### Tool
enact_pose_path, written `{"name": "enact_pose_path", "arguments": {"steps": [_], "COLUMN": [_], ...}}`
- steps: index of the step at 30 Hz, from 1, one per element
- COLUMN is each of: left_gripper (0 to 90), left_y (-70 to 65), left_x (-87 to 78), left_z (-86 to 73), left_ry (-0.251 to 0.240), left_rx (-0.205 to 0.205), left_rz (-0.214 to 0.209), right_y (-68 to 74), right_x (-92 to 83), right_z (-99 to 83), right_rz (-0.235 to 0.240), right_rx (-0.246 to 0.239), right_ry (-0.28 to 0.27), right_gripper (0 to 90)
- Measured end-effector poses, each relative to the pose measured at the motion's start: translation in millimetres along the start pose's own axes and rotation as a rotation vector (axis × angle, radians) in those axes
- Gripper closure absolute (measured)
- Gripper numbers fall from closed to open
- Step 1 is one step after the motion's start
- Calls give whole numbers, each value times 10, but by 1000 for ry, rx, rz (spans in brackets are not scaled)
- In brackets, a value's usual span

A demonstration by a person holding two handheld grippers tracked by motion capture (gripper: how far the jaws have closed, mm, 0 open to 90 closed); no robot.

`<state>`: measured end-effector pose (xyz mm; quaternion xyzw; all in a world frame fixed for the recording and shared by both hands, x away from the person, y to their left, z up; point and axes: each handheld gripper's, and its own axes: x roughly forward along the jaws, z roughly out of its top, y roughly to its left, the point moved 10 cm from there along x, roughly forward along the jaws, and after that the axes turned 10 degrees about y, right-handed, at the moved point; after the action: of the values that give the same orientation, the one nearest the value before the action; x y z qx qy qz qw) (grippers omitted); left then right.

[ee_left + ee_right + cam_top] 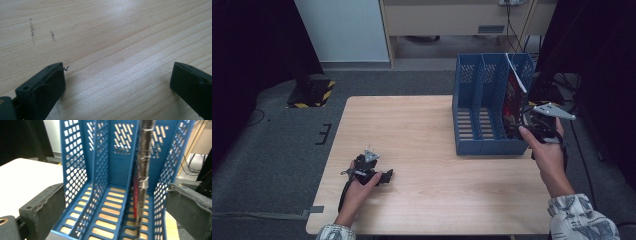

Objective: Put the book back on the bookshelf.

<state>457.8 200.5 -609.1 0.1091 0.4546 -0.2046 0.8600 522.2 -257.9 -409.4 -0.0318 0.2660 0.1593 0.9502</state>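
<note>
My left jaws stand wide apart with nothing between them, lying low over bare worktop (112, 50) whose wood grain runs clear ahead of them; two faint dark scuffs (32, 30) sit farther out, off the left jaw. From above, my left gripper (384, 176) rests on the wood in my left hand (357, 187), near the front left corner, with open wood stretching ahead and to its right, and the near edge of the worktop just behind my wrist. My right jaws are also spread wide and grip nothing; between them rises the blue file rack (105, 170), its open front facing me and its three slots running away from the jaws. A thin red-covered book (140, 195) stands upright in the slot nearest my right jaw, its spine edge toward me, while the other two slots ahead of the left jaw are free. From above, my right gripper (532, 125), held in my right hand (547, 152), hovers just beside the rack's front right corner, at the right edge of the worktop.
</note>
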Motion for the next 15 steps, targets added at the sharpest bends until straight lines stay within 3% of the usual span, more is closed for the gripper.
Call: {"name": "enact_pose_path", "arguments": {"steps": [15], "left_gripper": [0], "left_y": [-11], "left_x": [-3], "left_z": [-5], "left_ry": [2], "left_rx": [6], "left_rz": [-2], "right_y": [337], "right_x": [-27], "right_z": [-271], "right_rz": [47], "right_rx": [-37], "right_ry": [35], "right_gripper": [38]}}
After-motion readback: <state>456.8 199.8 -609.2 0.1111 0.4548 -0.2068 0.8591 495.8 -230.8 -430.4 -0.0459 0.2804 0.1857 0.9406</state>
